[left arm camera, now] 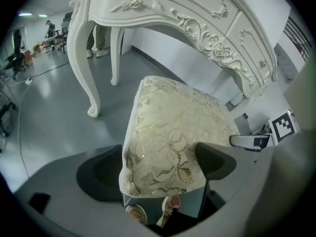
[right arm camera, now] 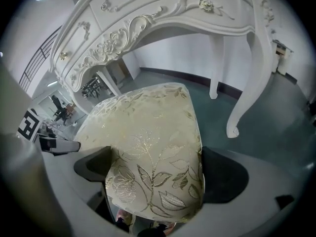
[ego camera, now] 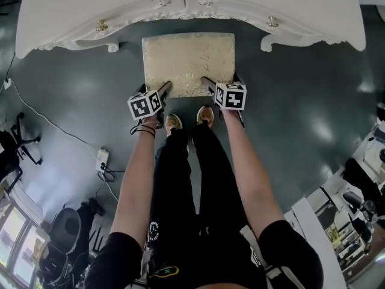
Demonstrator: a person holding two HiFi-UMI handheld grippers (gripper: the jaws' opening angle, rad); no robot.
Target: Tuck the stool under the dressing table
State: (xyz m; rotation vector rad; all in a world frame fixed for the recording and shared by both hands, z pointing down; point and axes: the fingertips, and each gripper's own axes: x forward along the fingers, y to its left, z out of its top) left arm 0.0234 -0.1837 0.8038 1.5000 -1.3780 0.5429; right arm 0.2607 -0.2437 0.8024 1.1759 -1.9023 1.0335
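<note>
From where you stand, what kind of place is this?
Probably a lab or workshop, not a bedroom: the dressing table and stool stand on a grey floor, near a power strip and trailing cable.

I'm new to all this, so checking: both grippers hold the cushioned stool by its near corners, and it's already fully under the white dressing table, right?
Not quite. The stool is not yet under the dressing table: the head view shows its whole cushion out in front. The left gripper and right gripper do hold its near corners.
</note>
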